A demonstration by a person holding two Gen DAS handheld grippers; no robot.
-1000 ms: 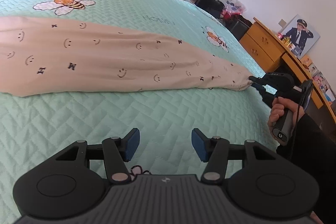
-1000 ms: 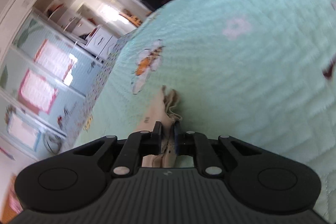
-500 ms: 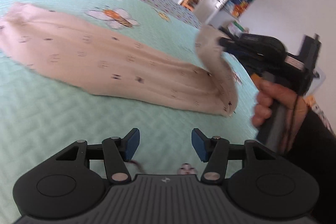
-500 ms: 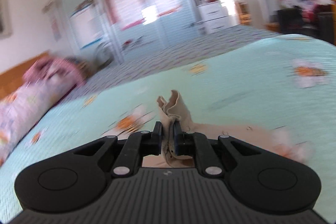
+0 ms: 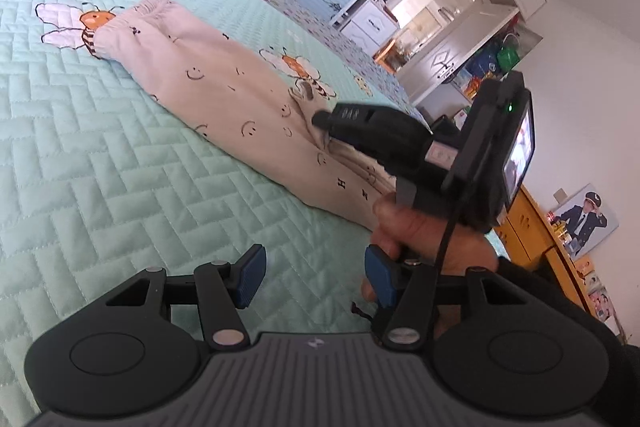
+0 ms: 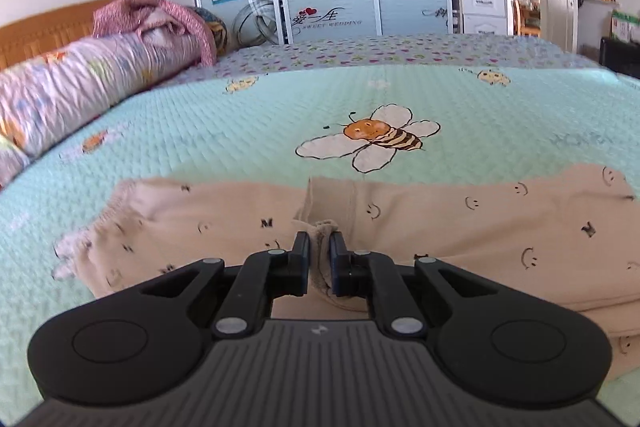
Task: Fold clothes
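A mint quilted bedspread (image 6: 200, 131) printed with bees carries the beige smiley-print trousers (image 5: 224, 95), stretched flat across it. The right gripper (image 6: 319, 247) clamps the bunched leg cuff (image 6: 320, 227) over the trousers' middle, so a lengthwise fold looks in hand. The left gripper (image 5: 316, 277) hangs nearby, jaws apart and empty. Next, the cuff probably needs laying toward the waistband (image 5: 120, 19), then releasing.

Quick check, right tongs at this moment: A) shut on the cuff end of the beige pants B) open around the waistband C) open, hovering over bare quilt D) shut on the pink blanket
A: the right tongs pinch a bunched cuff of the beige pants, carried over onto the pants lying on the quilt.
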